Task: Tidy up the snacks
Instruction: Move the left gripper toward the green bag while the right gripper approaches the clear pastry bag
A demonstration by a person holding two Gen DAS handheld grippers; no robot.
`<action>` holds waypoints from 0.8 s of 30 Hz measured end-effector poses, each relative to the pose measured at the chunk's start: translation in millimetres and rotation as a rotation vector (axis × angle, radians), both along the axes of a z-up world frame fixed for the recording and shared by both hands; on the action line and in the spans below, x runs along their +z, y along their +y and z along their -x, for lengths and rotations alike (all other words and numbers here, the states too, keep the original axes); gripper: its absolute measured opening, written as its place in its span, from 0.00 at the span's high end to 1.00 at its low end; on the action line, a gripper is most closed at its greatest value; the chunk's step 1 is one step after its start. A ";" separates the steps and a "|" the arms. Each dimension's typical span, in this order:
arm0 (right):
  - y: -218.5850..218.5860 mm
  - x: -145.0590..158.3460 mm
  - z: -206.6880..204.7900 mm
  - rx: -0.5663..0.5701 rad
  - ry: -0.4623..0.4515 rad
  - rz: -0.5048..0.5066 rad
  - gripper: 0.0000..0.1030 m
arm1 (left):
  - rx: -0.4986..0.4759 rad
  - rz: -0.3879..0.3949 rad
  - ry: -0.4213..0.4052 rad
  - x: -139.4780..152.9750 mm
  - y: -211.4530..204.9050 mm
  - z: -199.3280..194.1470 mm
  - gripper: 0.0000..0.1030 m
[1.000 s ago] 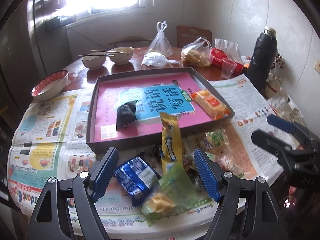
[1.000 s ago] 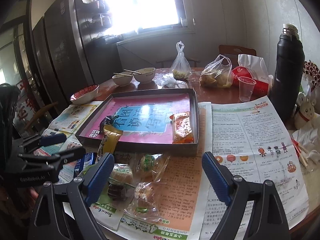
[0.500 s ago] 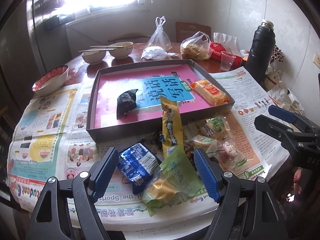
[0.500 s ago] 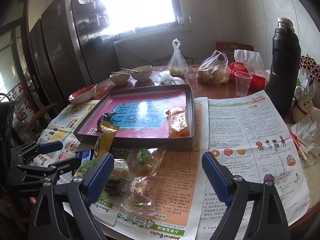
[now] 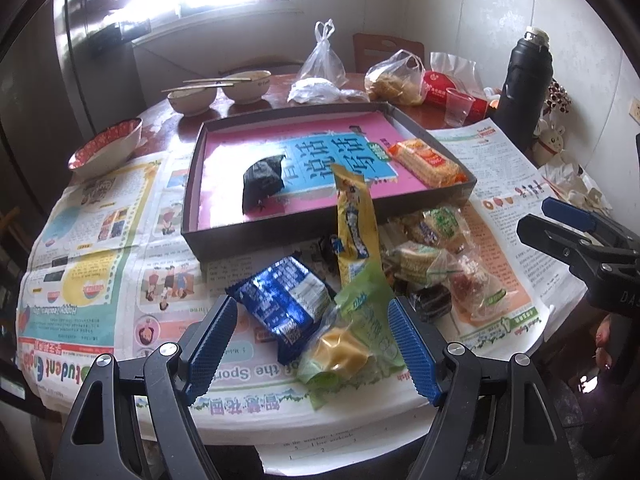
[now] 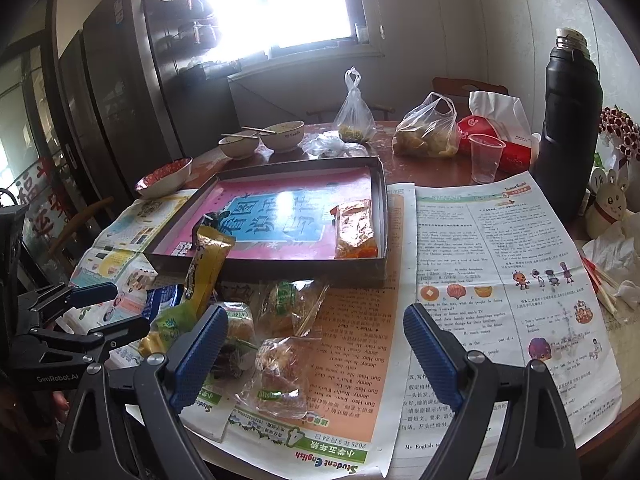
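A shallow dark box [image 5: 192, 216] [image 6: 304, 270] with a pink and blue lining holds a black packet [image 5: 262, 178] and an orange cracker pack [image 5: 428, 162] [image 6: 354, 230]. In front of it lies a pile of snacks: a blue packet [image 5: 286, 300], a green bag [image 5: 352, 332], a yellow bar [image 5: 354, 220] [image 6: 206, 264] leaning on the box, and clear-wrapped pastries [image 5: 440, 264] [image 6: 280, 372]. My left gripper [image 5: 312, 344] is open above the blue packet and green bag. My right gripper [image 6: 316, 356] is open above the pastries.
Newspapers [image 6: 500, 280] cover the round table. At the back stand bowls with chopsticks [image 5: 218, 90], a red-rimmed bowl [image 5: 106, 148], plastic bags [image 6: 426, 130], a plastic cup [image 6: 484, 158] and a tall black flask [image 6: 568, 128]. A fridge [image 6: 120, 92] stands at left.
Both grippers have drawn back and up from the table a little, so the snack pile sits further ahead of the fingers. Nothing was picked up.
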State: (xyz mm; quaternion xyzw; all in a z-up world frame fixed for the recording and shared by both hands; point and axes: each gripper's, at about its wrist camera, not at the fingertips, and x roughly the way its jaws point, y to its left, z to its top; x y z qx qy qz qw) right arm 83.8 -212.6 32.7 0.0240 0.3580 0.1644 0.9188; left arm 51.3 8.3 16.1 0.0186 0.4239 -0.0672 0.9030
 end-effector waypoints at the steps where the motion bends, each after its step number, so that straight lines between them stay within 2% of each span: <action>1: 0.8 -1.4 0.5 0.003 0.004 0.002 0.13 | -0.005 0.002 0.008 -1.9 -0.3 1.0 0.23; 15: 7.7 -25.2 8.3 0.031 0.057 0.031 0.13 | -0.041 0.012 0.113 -31.3 -11.7 2.6 0.23; 24: 7.9 -34.5 7.8 0.040 0.084 0.045 0.13 | -0.042 0.014 0.124 -34.8 -14.9 1.9 0.23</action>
